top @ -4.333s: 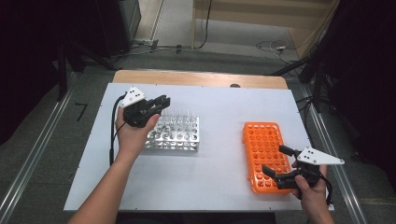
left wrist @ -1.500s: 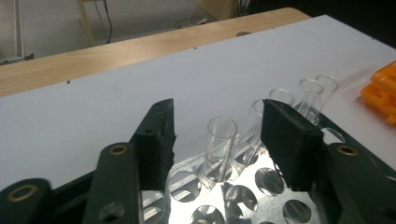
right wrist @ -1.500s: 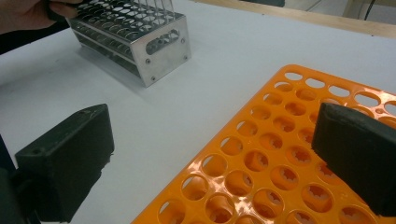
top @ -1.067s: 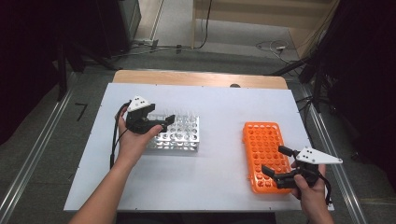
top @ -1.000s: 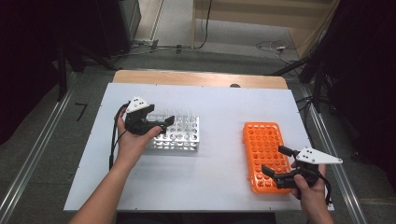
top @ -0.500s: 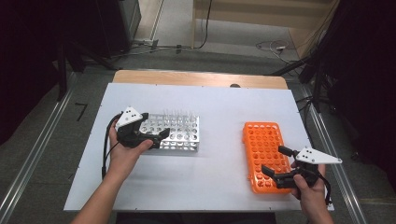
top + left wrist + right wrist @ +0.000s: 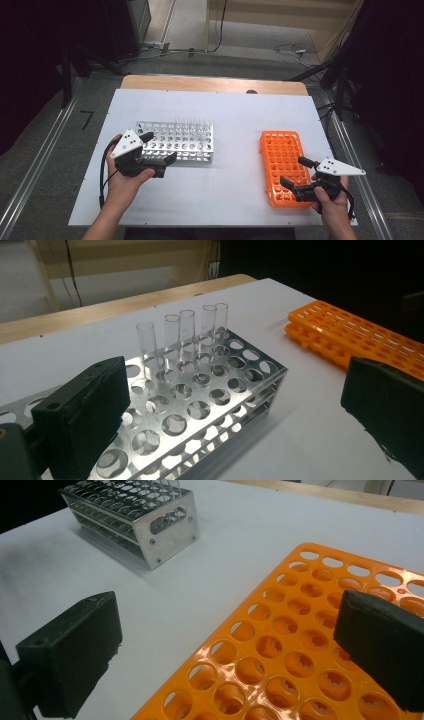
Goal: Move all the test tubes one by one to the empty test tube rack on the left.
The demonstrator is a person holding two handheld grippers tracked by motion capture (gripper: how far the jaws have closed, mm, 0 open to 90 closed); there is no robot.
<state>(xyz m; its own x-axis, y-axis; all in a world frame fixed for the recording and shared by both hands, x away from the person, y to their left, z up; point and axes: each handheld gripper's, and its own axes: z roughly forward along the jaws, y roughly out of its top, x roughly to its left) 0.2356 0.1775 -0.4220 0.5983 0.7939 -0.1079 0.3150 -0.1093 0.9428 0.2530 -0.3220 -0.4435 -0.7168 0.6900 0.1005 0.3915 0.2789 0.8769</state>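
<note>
While both hands rest low over the table (image 7: 235, 112), the left gripper (image 7: 160, 148) sits at the near left corner of the metal rack (image 7: 195, 150) with its jaws spread wide and nothing between the pads. They have just been opening, and no tube is caught in the gap. In the left gripper view the rack (image 7: 210, 405) lies between and beyond the two black jaws: its near end runs under the left jaw, while its far corner falls short of the right jaw, which stands over bare table. Five glass tubes (image 7: 182, 342) stand upright in a row along the rack's far side, ahead of the jaws and nearer the left one, well apart from both pads. Past the right jaw lies the orange rack (image 7: 350, 337), flat on the table.

From above, the tubes (image 7: 192, 124) show as a short clear row along the metal rack's back edge, beyond the left gripper's tips.

The right gripper (image 7: 295, 172) is held over the near end of the orange rack (image 7: 280, 150), its jaws likewise parted and gripping nothing. In the right gripper view the orange rack (image 7: 280, 650) spreads between the jaws and under the right one, its round holes empty where they show; the left jaw hangs over bare white table. Beyond the left jaw, farther off, stands the metal rack (image 7: 150, 515), end plate toward the camera.
</note>
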